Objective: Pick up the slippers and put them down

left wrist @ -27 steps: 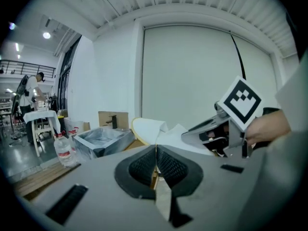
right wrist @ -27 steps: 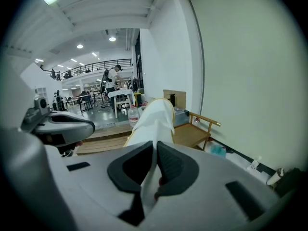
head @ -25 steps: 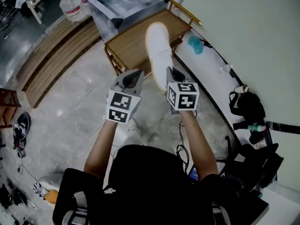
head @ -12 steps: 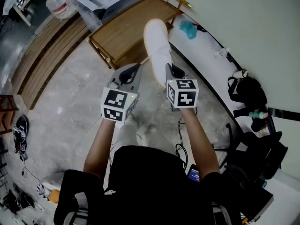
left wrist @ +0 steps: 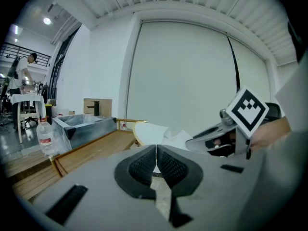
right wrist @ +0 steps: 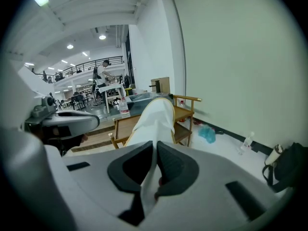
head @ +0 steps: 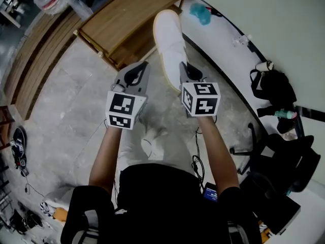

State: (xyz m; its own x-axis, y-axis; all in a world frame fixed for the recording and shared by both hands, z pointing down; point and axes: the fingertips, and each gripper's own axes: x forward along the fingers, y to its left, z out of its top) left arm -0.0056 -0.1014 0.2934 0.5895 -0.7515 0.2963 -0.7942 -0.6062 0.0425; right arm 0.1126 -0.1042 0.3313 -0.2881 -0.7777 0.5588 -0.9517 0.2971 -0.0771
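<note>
Fingers of the right gripper (right wrist: pixel 155 147) pinch only the long white fabric slipper's (head: pixel 170 39) thin edge near the low wooden table (head: pixel 127 19); it may slip. The left gripper (left wrist: pixel 156 150) is closed, empty.

We see our left gripper (left wrist: pixel 155 160) closed on nothing; just right of the wooden table (left wrist: pixel 91 150) hangs the white slipper (left wrist: pixel 151 131), the right gripper (left wrist: pixel 193 141) farther right.

Both your forearms (head: pixel 104 156) reach up to mid-frame, side by side. Your left gripper (head: pixel 142 66) has its jaws pressed together, empty; your right gripper (head: pixel 184 66) is clamped on the white slipper (head: pixel 169 37).
</note>
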